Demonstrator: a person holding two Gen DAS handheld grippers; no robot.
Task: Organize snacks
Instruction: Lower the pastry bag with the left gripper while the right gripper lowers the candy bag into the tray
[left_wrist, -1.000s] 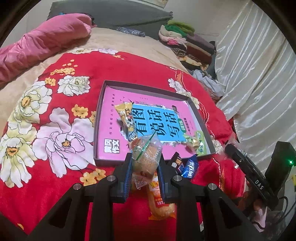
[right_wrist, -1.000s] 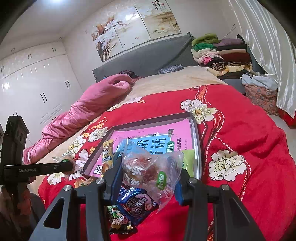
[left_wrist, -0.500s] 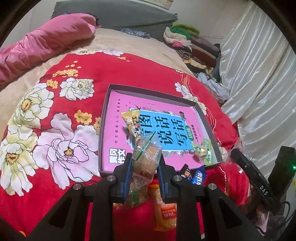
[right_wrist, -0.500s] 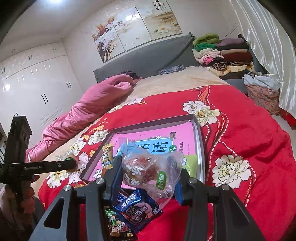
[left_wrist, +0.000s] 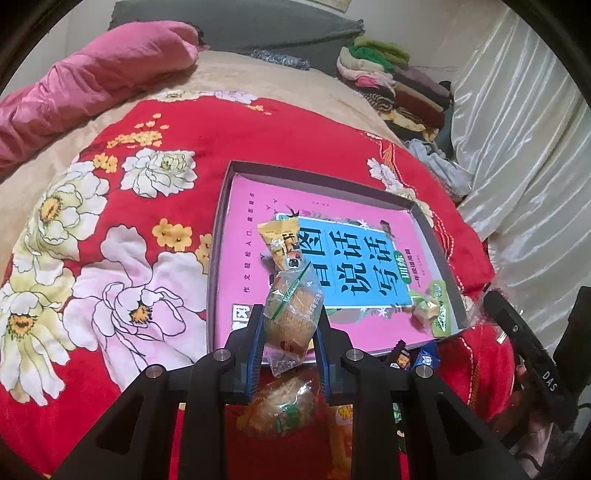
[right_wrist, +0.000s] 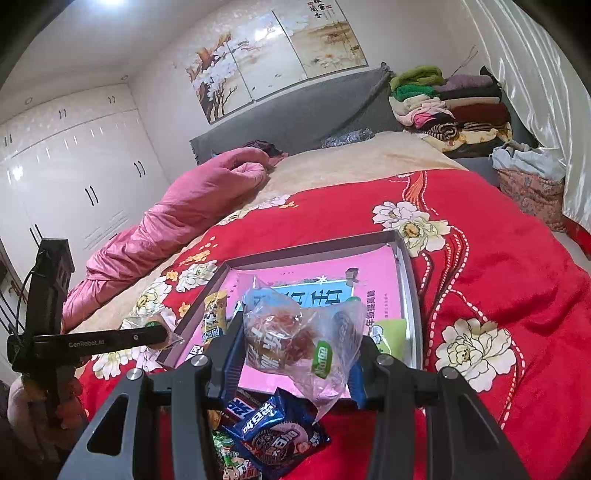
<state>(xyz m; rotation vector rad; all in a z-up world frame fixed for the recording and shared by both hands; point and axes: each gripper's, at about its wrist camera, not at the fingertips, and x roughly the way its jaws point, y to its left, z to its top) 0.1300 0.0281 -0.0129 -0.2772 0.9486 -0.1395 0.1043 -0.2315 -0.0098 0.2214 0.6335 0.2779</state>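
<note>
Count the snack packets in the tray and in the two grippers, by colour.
Clear: 2, cracker packet in the left hand-held gripper, red-snack bag in the right hand-held gripper
Yellow: 1, yellow packet in the tray
Green: 1, green packet in the tray, seemingly
Total: 4

left wrist: close, steeply down on tray | right wrist: shallower, toward headboard | shared: tray
</note>
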